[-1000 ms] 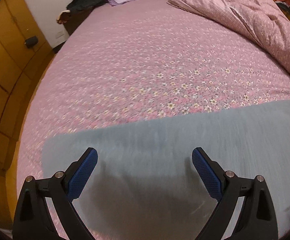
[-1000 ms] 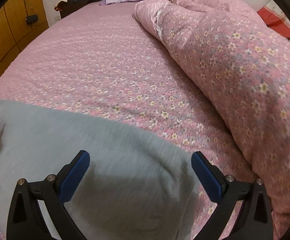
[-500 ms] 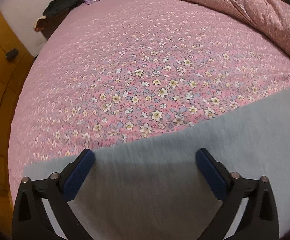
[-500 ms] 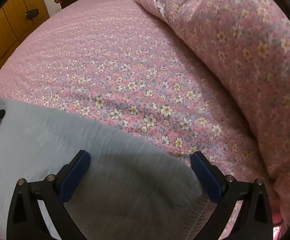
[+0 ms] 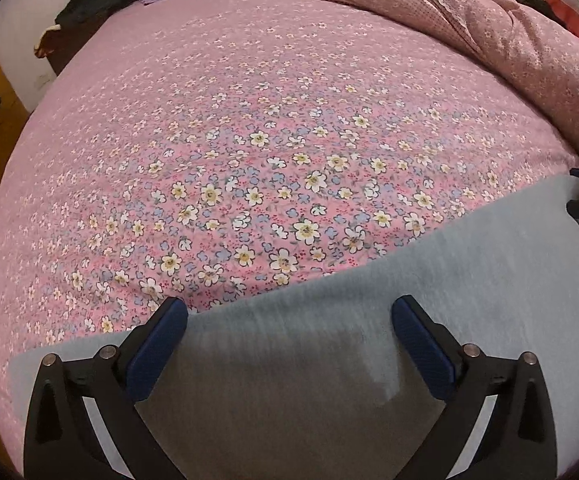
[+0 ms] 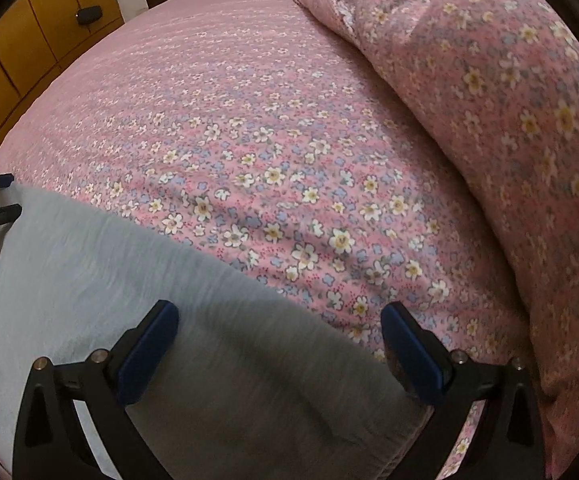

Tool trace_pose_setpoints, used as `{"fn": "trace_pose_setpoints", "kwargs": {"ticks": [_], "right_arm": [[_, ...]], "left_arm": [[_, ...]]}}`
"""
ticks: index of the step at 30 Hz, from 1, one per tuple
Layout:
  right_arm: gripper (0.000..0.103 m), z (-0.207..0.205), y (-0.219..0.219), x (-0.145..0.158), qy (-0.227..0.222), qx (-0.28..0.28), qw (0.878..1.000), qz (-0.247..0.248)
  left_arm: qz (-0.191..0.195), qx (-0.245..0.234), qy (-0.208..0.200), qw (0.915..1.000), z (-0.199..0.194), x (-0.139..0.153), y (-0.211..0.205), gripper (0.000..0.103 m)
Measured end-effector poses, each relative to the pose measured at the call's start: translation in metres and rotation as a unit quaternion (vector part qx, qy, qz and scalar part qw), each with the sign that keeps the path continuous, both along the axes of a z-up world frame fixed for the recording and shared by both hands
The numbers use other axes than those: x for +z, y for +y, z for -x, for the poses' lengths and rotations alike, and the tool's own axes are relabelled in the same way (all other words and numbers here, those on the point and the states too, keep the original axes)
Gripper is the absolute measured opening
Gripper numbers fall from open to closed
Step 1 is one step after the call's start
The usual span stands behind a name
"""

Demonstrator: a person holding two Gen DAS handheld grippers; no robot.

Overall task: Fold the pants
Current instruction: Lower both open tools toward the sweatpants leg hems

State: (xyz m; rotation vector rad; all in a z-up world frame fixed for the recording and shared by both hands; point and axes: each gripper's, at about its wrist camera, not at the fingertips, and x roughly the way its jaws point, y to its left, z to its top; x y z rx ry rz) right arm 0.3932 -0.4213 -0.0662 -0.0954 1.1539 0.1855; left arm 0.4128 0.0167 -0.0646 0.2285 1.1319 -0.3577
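Pants (image 5: 429,304): grey, flat on bed (image 5: 249,120), near edge, far edge straight.
Left gripper (image 5: 289,330): fingers apart, over pants, holding nothing.
Right gripper (image 6: 279,334): fingers apart, over pants, empty.
Step advice: pinch both layers at matching corners, lift evenly.
Containers: none seen.
Quilt (image 6: 509,100): heaped beside.

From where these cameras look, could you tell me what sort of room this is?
Most likely a bedroom: a bed under a pink floral sheet, a bunched matching quilt along one side, and wooden cabinets by the wall. Grey pants lie on the bed.
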Motion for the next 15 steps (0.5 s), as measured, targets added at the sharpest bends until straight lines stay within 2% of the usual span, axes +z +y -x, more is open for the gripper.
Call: {"fn": "trace_pose_setpoints", "kwargs": {"ticks": [8, 15], "right_arm": [[0.103, -0.005, -0.001, -0.003, -0.009, 0.001, 1.000, 0.003], [0.102, 0.003, -0.004, 0.000, -0.013, 0.003, 1.000, -0.001]], "left_arm": [[0.003, -0.004, -0.007, 1.0000, 0.005, 0.000, 0.002, 0.098], [0.007, -0.017, -0.018, 0.9997, 0.023, 0.006, -0.004, 0.080]]}}
